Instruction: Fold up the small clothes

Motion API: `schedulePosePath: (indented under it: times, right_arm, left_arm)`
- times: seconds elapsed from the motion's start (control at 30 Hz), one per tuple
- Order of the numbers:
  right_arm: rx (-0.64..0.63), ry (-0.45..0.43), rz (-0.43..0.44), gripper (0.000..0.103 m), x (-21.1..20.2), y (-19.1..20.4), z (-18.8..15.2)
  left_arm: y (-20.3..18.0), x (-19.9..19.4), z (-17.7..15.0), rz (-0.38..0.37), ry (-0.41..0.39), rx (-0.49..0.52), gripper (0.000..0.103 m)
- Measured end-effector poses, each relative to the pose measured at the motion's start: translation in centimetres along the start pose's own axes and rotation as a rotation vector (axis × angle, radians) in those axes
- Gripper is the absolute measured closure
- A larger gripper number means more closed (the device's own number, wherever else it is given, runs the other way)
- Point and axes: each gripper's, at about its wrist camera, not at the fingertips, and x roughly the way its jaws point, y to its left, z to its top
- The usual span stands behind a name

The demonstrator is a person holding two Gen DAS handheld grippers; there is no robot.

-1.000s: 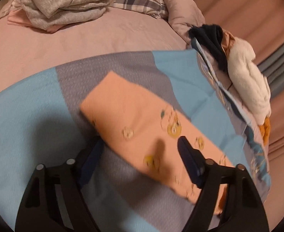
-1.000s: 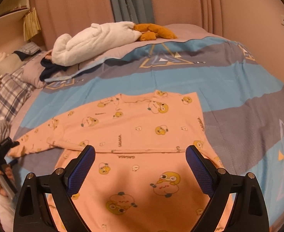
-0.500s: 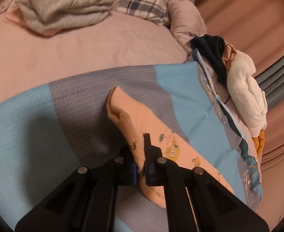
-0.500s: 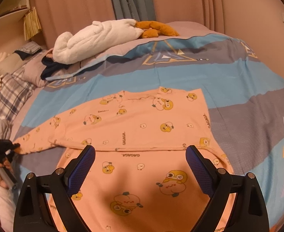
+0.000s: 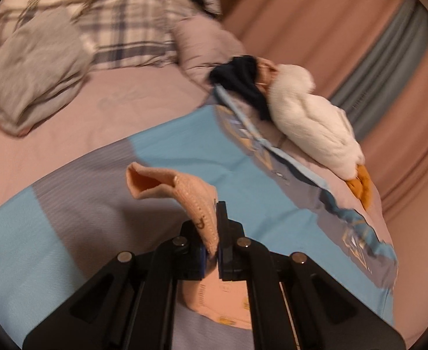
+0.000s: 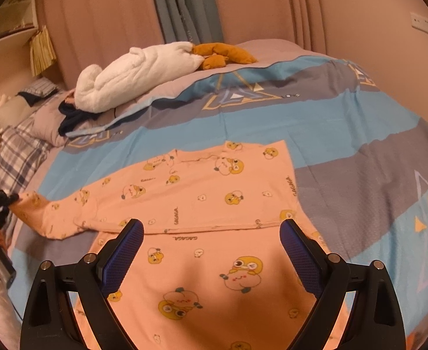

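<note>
A peach child's shirt (image 6: 202,204) with yellow cartoon prints lies flat on the blue and grey bedspread (image 6: 345,134). Its left sleeve (image 6: 47,213) stretches out to the left. My left gripper (image 5: 212,245) is shut on the cuff of that sleeve (image 5: 184,192) and holds it lifted off the bedspread; it also shows at the left edge of the right wrist view (image 6: 1,204). My right gripper (image 6: 211,250) is open and empty, hovering above the lower body of the shirt.
A white plush toy (image 6: 135,73) with orange feet (image 6: 222,54) and a dark garment (image 6: 74,116) lie at the far side of the bed. Folded grey clothes (image 5: 30,67) and a plaid pillow (image 5: 129,29) sit on the pink sheet. Curtains hang behind.
My left gripper closed on the sleeve cuff and has lifted it, curling the sleeve end up. My right gripper stayed open over the shirt, nearly still.
</note>
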Motion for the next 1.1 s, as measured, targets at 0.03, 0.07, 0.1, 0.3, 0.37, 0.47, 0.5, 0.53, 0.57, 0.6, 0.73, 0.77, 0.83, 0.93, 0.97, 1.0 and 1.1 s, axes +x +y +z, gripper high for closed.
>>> schedulePosePath:
  times: [0.03, 0.07, 0.1, 0.3, 0.37, 0.47, 0.5, 0.53, 0.57, 0.6, 0.73, 0.77, 0.83, 0.93, 0.97, 1.0, 1.1]
  right_arm:
    - [0.004, -0.005, 0.000, 0.009, -0.2, -0.2, 0.0]
    - [0.009, -0.009, -0.001, 0.009, -0.3, -0.4, 0.0]
    - [0.010, -0.011, -0.001, 0.009, -0.4, -0.5, 0.0]
    - [0.041, -0.018, 0.003, 0.009, -0.8, -1.5, -0.3]
    - [0.049, -0.019, -0.003, 0.009, -0.9, -2.0, -0.4]
    - [0.063, -0.024, -0.006, 0.009, -1.2, -2.6, -0.5]
    - [0.069, -0.025, -0.006, 0.009, -1.2, -2.8, -0.5]
    - [0.075, -0.025, -0.006, 0.009, -1.3, -3.0, -0.5]
    - [0.080, -0.025, -0.006, 0.009, -1.3, -3.1, -0.6]
    - [0.083, -0.025, -0.006, 0.009, -1.3, -3.3, -0.6]
    - [0.095, -0.022, -0.009, 0.009, -1.3, -3.9, -0.8]
    - [0.098, -0.022, -0.008, 0.009, -1.4, -4.0, -0.9]
    - [0.105, -0.020, -0.008, 0.009, -1.3, -4.2, -0.9]
    - [0.113, -0.016, -0.011, 0.009, -1.3, -4.6, -0.9]
    - [0.115, -0.015, -0.011, 0.009, -1.3, -4.7, -1.0]
    - [0.116, -0.015, -0.011, 0.009, -1.3, -4.8, -1.0]
    - [0.123, -0.011, -0.008, 0.009, -1.1, -5.0, -1.0]
  left_arm:
    - [-0.7, -0.1, -0.1, -0.009, 0.003, 0.019, 0.099]
    - [-1.7, -0.3, -0.2, -0.020, 0.005, 0.047, 0.099]
    - [-2.9, -0.5, -0.5, -0.034, 0.004, 0.079, 0.099]
    - [-8.8, -0.8, -2.7, -0.100, 0.046, 0.233, 0.099]
    - [-10.5, -0.8, -3.7, -0.120, 0.059, 0.281, 0.099]
    - [-12.8, -0.8, -5.5, -0.147, 0.086, 0.351, 0.098]
    - [-13.5, -0.7, -6.1, -0.158, 0.101, 0.372, 0.098]
    - [-14.0, -0.7, -6.6, -0.165, 0.113, 0.388, 0.098]
    - [-14.7, -0.6, -7.4, -0.173, 0.130, 0.411, 0.098]
    - [-15.4, -0.5, -8.1, -0.178, 0.144, 0.433, 0.098]
    - [-17.2, 0.2, -10.7, -0.201, 0.200, 0.504, 0.098]
    - [-17.6, 0.5, -11.6, -0.209, 0.221, 0.517, 0.098]
    - [-18.0, 1.2, -12.9, -0.214, 0.258, 0.538, 0.098]
    - [-18.6, 2.1, -15.0, -0.219, 0.309, 0.578, 0.098]
    - [-18.7, 2.5, -15.9, -0.221, 0.331, 0.591, 0.097]
    - [-18.7, 2.9, -16.6, -0.222, 0.353, 0.599, 0.097]
    - [-18.7, 4.3, -18.4, -0.209, 0.414, 0.611, 0.097]
